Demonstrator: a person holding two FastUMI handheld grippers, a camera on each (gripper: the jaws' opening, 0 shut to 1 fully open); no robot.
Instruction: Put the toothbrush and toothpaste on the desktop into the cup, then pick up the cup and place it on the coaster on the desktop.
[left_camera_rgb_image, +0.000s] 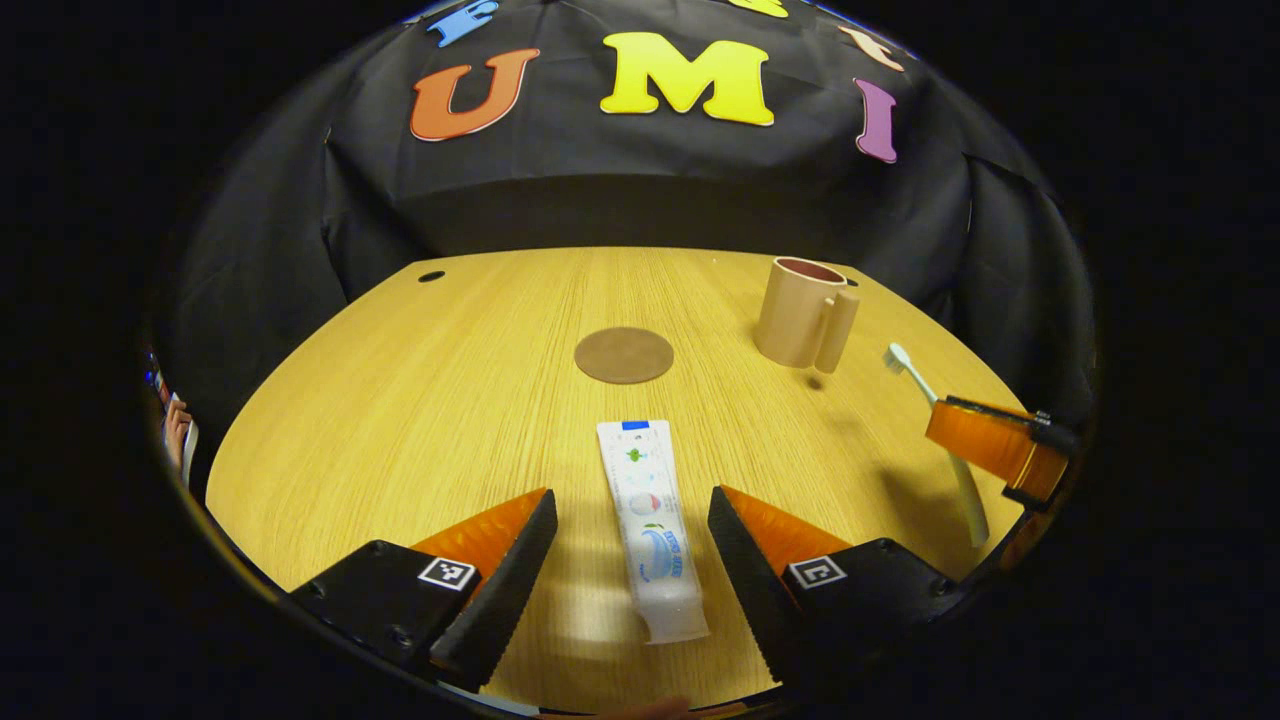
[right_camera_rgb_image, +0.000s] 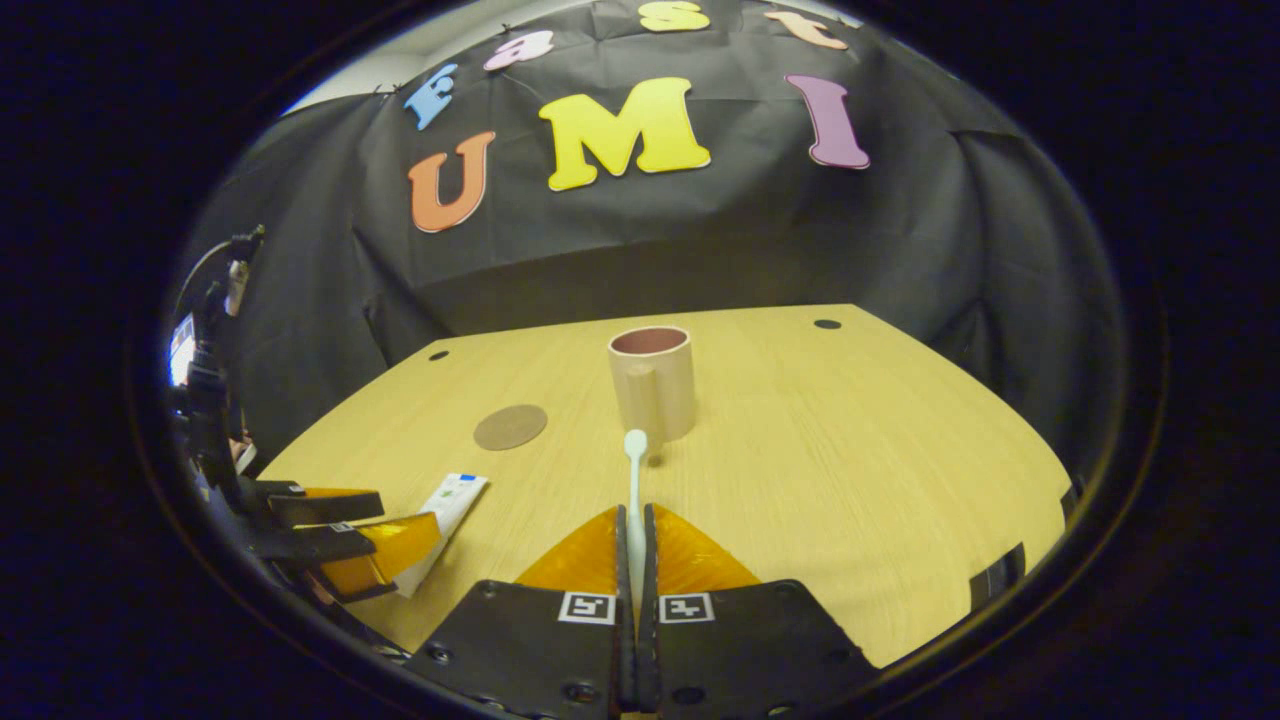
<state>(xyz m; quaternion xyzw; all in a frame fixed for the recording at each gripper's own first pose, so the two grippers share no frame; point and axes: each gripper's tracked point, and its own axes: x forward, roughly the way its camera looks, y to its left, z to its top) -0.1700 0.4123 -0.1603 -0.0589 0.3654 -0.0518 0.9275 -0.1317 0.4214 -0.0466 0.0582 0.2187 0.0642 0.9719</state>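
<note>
In the left gripper view the left gripper (left_camera_rgb_image: 632, 540) stands wide open, its serrated wedge fingers (left_camera_rgb_image: 510, 575) flanking the toothpaste (left_camera_rgb_image: 650, 528), a flat, soft white tube that lies lengthwise in the gap, touching neither finger, cap end nearest the camera. In the right gripper view the right gripper (right_camera_rgb_image: 635, 545) is clamped tight on the toothbrush (right_camera_rgb_image: 635, 480), both fingers pressing the slim white handle, the bristled head poking forward toward the cup (right_camera_rgb_image: 653, 380). Below them runs the desktop (left_camera_rgb_image: 420, 400), smooth pale wood with fine straight grain. Farther out sits the coaster (left_camera_rgb_image: 623, 355), a thin, matte brown disc, just beyond the tube's far end. The cup, a beige cylinder with a blocky handle, stands upright and well apart from the coaster.
</note>
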